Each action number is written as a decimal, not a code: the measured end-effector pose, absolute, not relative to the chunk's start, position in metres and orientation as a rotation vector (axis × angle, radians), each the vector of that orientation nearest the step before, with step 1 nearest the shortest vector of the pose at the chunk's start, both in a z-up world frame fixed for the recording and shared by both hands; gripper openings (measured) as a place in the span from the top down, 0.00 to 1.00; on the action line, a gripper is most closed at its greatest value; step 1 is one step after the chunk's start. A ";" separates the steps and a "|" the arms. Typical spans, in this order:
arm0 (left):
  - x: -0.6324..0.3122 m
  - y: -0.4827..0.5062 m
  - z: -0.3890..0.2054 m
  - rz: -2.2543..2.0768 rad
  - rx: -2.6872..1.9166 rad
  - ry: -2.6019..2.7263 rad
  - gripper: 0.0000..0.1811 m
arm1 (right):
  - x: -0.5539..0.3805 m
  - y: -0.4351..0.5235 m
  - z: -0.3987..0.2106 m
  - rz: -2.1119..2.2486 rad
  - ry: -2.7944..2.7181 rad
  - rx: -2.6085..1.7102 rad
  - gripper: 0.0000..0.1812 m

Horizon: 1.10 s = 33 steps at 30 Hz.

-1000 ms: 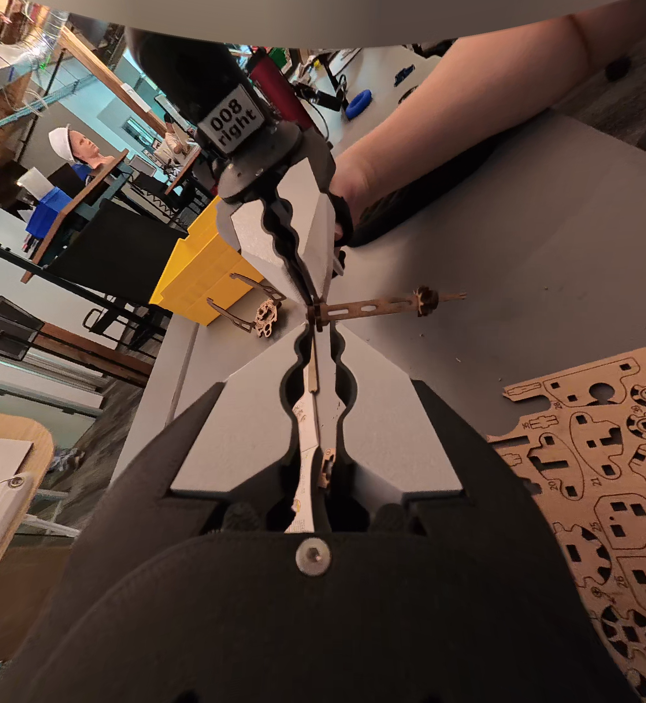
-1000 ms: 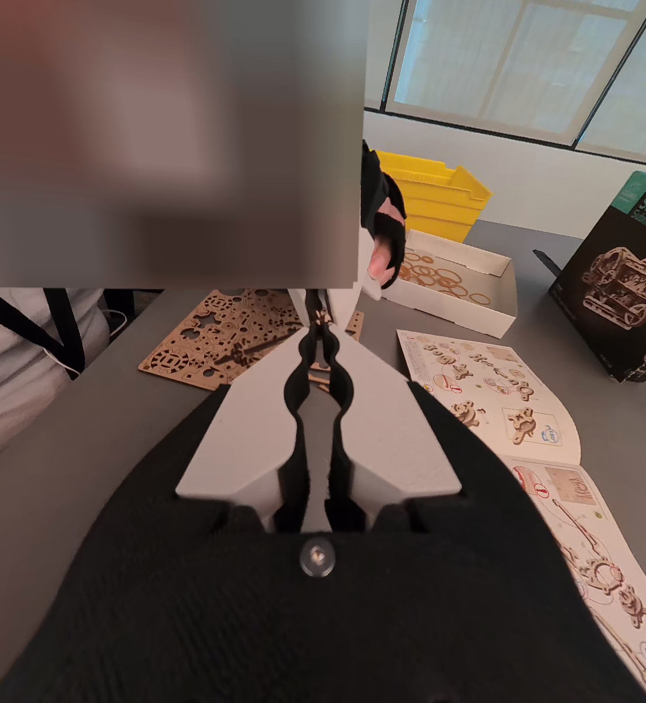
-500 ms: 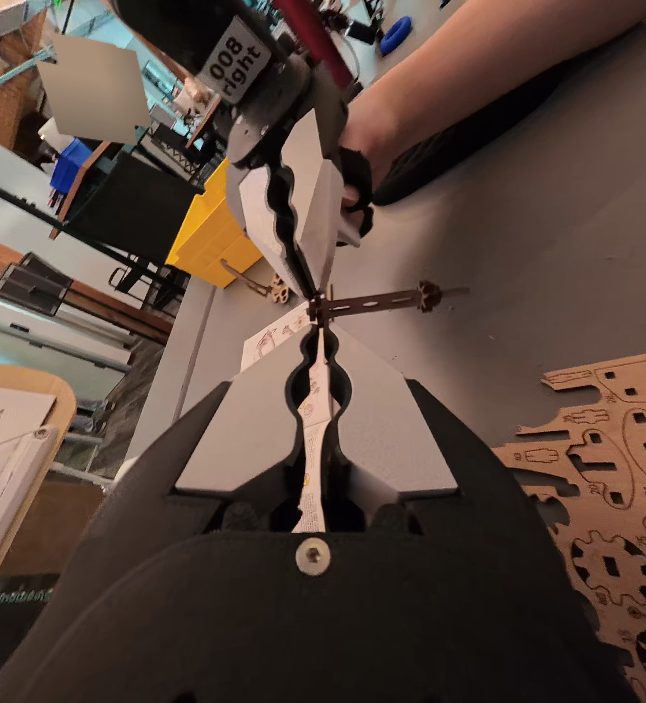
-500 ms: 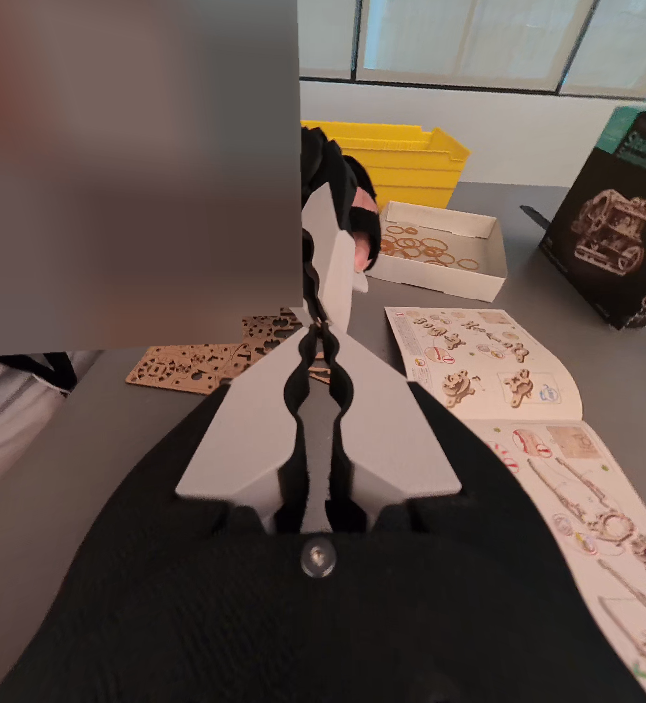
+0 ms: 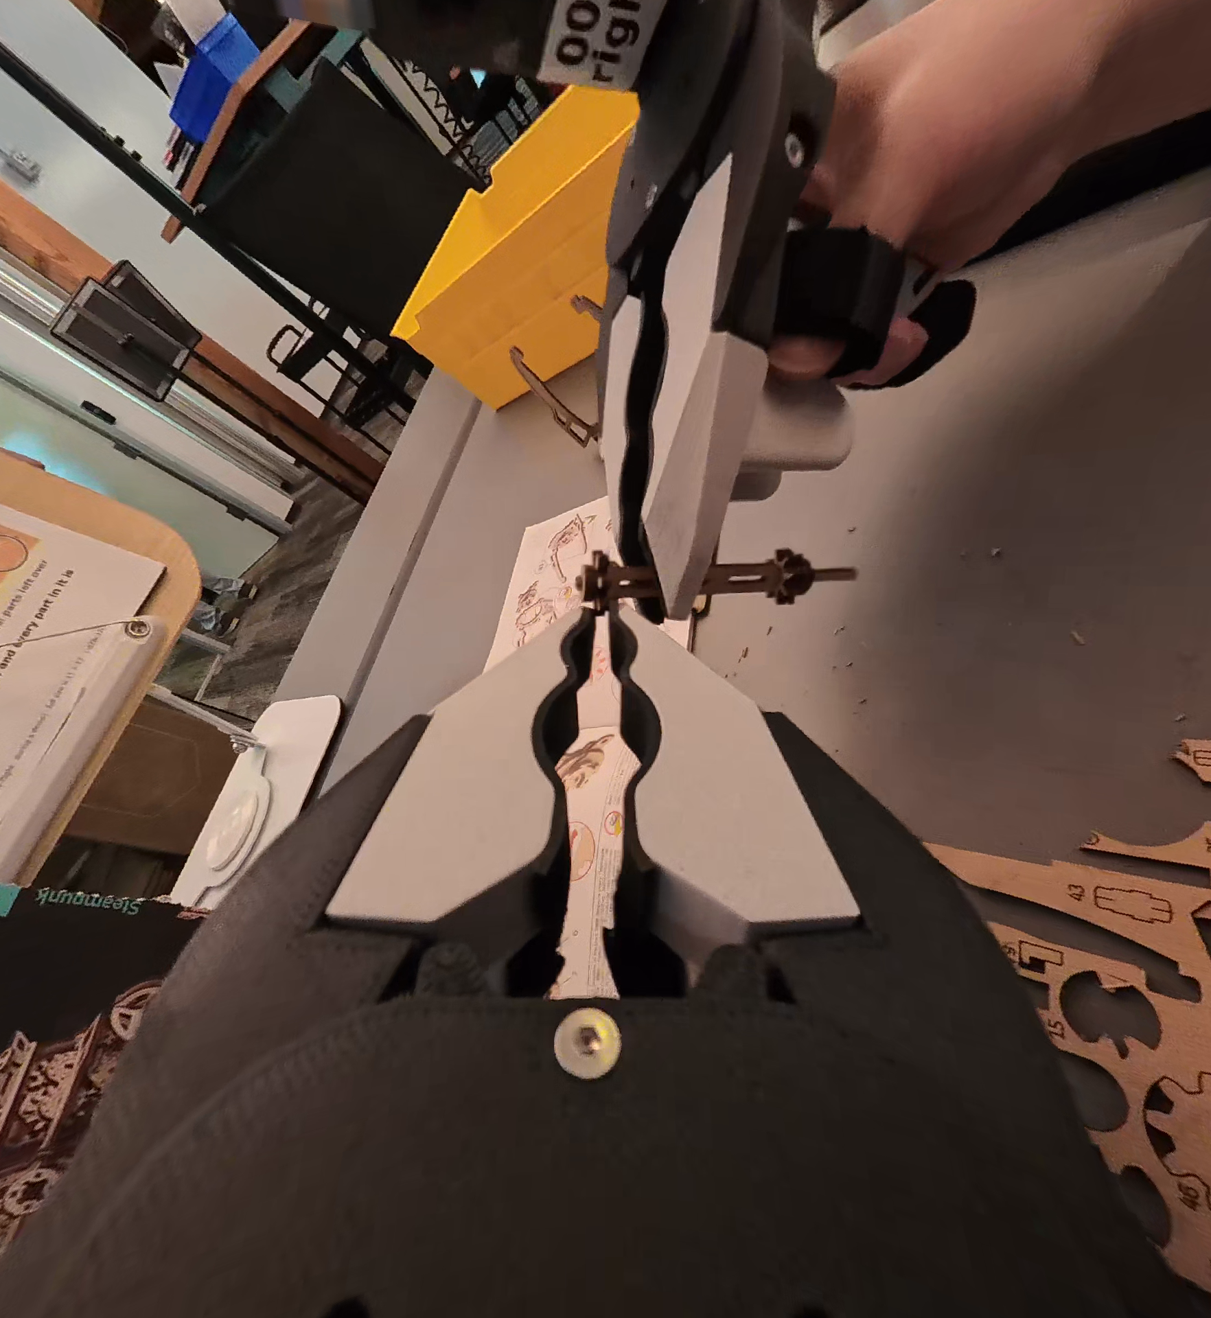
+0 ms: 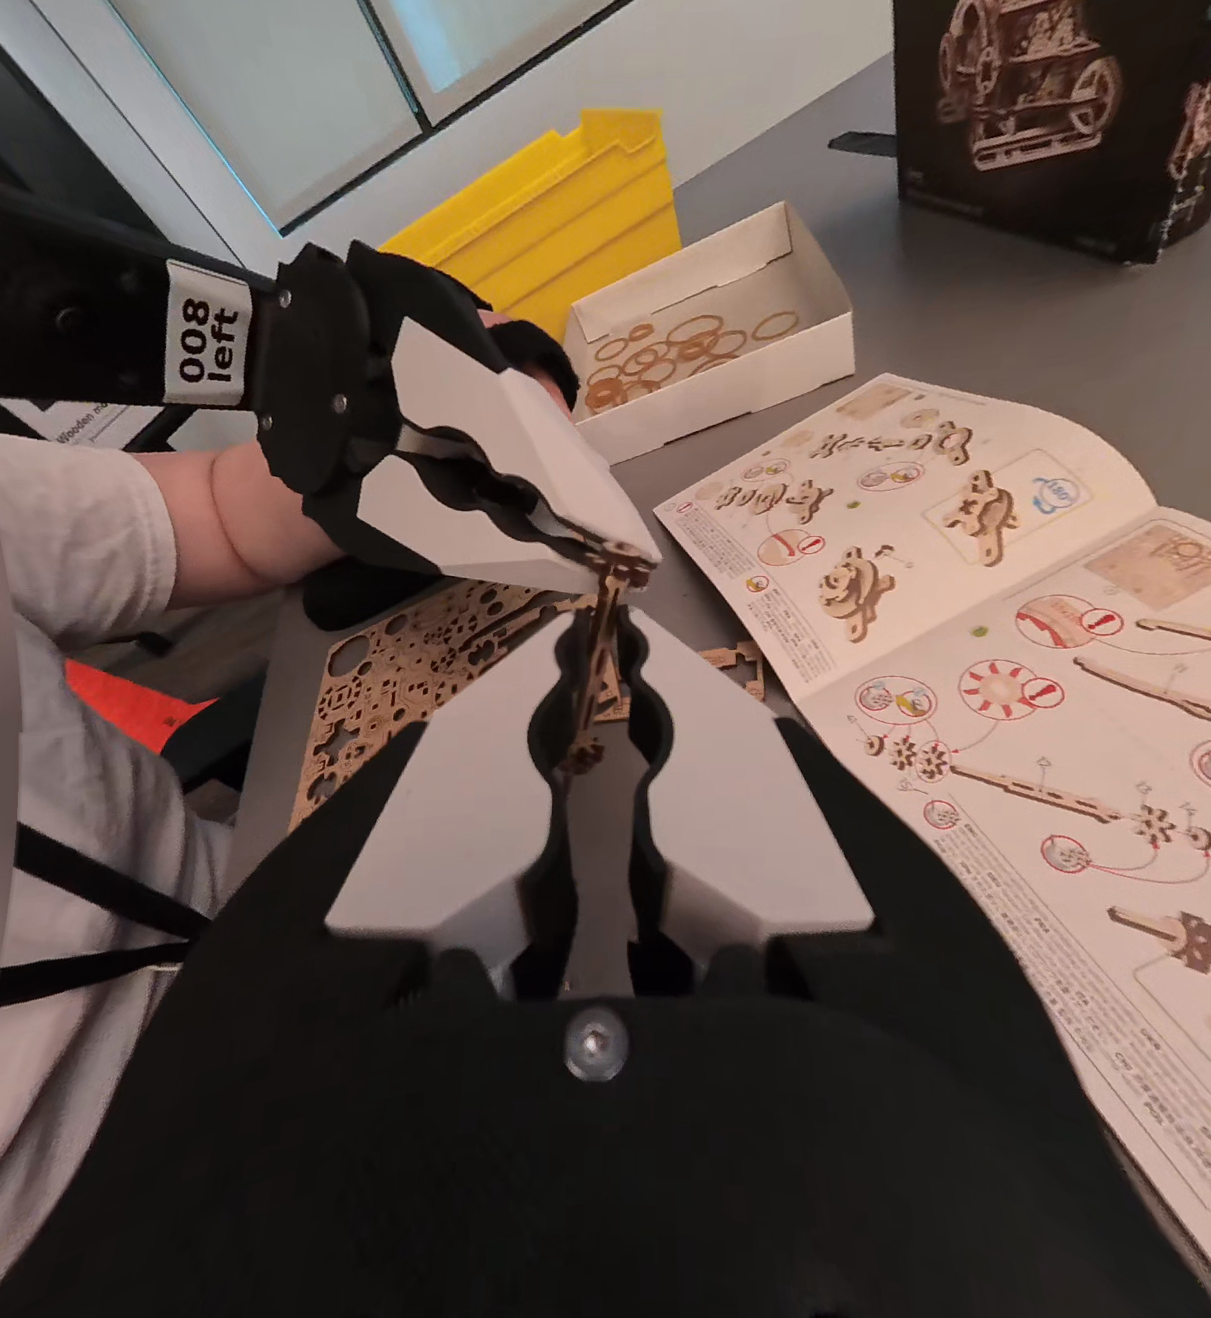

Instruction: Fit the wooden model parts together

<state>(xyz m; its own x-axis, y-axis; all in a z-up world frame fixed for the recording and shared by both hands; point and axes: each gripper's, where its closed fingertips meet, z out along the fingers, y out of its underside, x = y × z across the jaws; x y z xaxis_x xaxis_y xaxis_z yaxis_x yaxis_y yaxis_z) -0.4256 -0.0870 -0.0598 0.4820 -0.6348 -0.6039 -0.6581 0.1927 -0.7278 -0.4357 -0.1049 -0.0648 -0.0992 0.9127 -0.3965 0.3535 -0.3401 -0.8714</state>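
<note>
Nearest me in the right wrist view, my right gripper point(image 6: 597, 627) is clamped on the wooden shaft point(image 6: 592, 685), which runs back between the fingers with a small gear point(image 6: 583, 757) seated in the hollow of the pads; the shaft's near end is lost in the dark gap behind that gear. Just past my fingertips, the left gripper point(image 6: 631, 563) comes in from the left and pinches a small wooden disc point(image 6: 620, 553) at the shaft's far tip. Its jaws are closed on that piece, though the joint itself is too small for me to judge how far it is seated.

From the left wrist view I see the shaft point(image 5: 745, 574) lying crosswise above the grey table point(image 5: 1016, 570), its middle covered by one white finger point(image 5: 688, 442) of the right gripper.

Under the grippers, the cut plywood sheet point(image 6: 403, 685) is mostly hidden by my own fingers. To the right, the open instruction booklet point(image 6: 981, 642) runs off the frame edge. Farther back sit a white tray point(image 6: 717, 399) of wooden rings, a yellow bin point(image 6: 553, 207) and, far right, a dark kit box point(image 6: 1045, 107) cut off at the top
</note>
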 end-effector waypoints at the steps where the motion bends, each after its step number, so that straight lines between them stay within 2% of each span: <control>1: -0.425 -0.088 -0.059 0.003 -1.479 1.178 0.99 | -0.435 -0.104 -0.065 1.473 -1.372 -1.687 0.98; 4: -0.419 -0.093 -0.051 -0.161 -1.472 1.133 0.96 | -0.432 -0.105 -0.064 1.581 -1.352 -1.694 1.00; 6: -0.419 -0.099 -0.045 -0.350 -1.492 1.090 0.98 | -0.430 -0.105 -0.064 1.614 -1.365 -1.682 1.00; 12: -0.426 -0.100 -0.040 -0.800 -1.608 0.939 0.99 | -0.428 -0.106 -0.075 1.444 -1.503 -1.609 1.00; 20: -0.419 -0.101 -0.063 -0.736 -1.673 1.026 1.00 | -0.429 -0.119 -0.084 1.428 -1.606 -1.609 0.99; 33: -0.409 -0.123 -0.069 -1.041 -1.725 1.068 1.00 | -0.416 -0.140 -0.091 1.670 -1.704 -1.750 1.00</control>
